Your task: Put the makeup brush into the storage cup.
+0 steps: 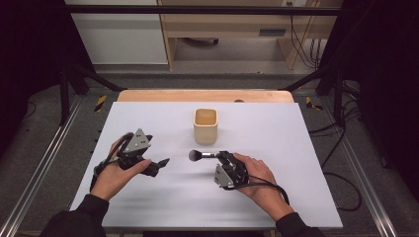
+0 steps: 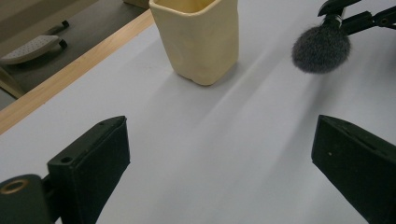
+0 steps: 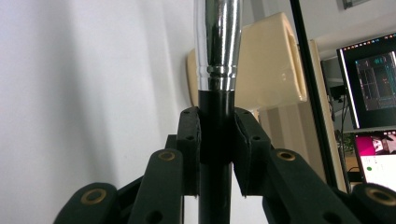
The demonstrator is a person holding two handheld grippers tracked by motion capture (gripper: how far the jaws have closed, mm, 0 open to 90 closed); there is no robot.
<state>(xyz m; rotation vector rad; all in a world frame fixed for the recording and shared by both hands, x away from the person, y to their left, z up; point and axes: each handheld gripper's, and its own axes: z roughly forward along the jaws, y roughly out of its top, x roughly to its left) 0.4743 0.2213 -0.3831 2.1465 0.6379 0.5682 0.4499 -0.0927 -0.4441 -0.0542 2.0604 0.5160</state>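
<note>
A cream square cup (image 1: pixel 205 126) stands upright near the middle of the white table top (image 1: pixel 276 148). My right gripper (image 1: pixel 218 156) is shut on the black handle of a makeup brush, whose dark fluffy head (image 1: pixel 194 155) points left, just in front of the cup. In the right gripper view the jaws (image 3: pixel 217 135) clamp the handle below its silver ferrule (image 3: pixel 215 42), with the cup (image 3: pixel 268 65) behind. My left gripper (image 1: pixel 157 150) is open to the left, with nothing between its jaws. The left gripper view (image 2: pixel 219 123) looks at the cup (image 2: pixel 198 37) and the brush head (image 2: pixel 321 49).
A wooden strip (image 1: pixel 205 95) borders the table's far side. Black frame bars and cables (image 1: pixel 341 133) run along both sides on the floor. Lit monitors (image 3: pixel 369 88) stand off the table in the right gripper view.
</note>
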